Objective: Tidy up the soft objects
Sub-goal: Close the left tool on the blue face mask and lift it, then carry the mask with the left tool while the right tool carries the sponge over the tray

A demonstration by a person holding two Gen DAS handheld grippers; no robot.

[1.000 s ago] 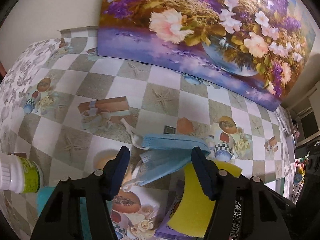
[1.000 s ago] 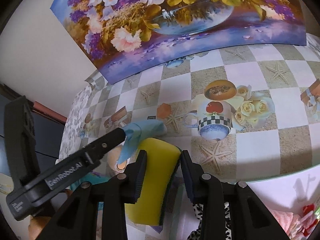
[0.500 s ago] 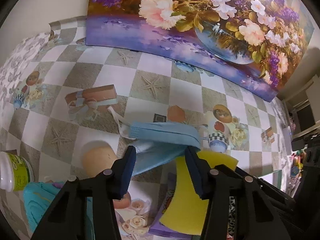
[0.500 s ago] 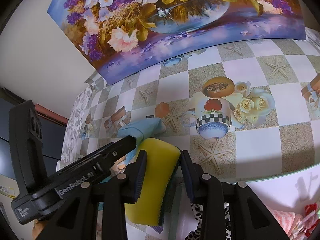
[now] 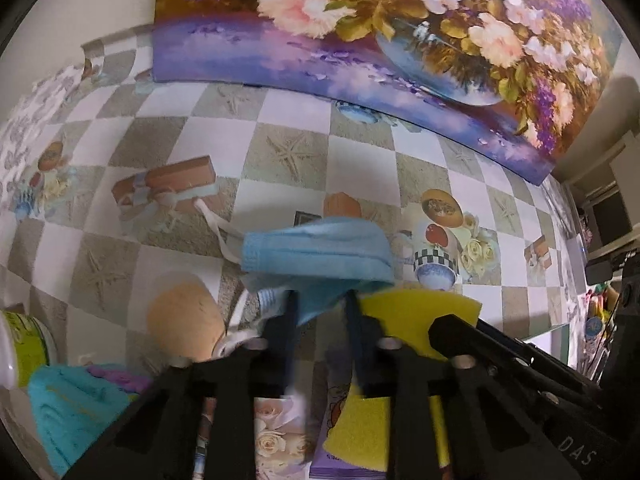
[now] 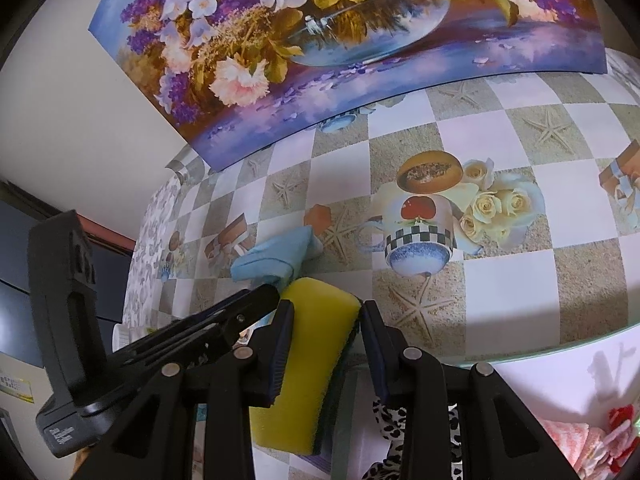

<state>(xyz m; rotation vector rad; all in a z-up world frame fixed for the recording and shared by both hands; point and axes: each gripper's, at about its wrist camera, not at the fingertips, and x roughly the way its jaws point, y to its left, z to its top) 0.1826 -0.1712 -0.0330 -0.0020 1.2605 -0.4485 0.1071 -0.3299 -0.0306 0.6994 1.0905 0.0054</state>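
Observation:
A light blue face mask [image 5: 316, 256] with white ear loops lies on the patterned tablecloth [image 5: 280, 152]. My left gripper [image 5: 320, 304] has closed on the mask's near edge, which bunches between the pads. The mask also shows in the right wrist view [image 6: 276, 258]. My right gripper [image 6: 326, 312] is shut on a yellow sponge [image 6: 310, 364] with a dark green back, held just right of the mask. The sponge shows in the left wrist view [image 5: 404, 320] beside my left fingers.
A turquoise cloth [image 5: 72, 412] and a white bottle with green label [image 5: 20, 348] sit at the near left. A floral painting [image 5: 360, 40] leans against the wall at the back. A purple booklet [image 5: 340, 464] lies under the sponge. Pink and leopard-print fabrics [image 6: 580, 436] lie off the table's right edge.
My left gripper moved forward and its jaws closed from wide open onto the mask's near edge. My right gripper kept hold of the sponge and barely moved.

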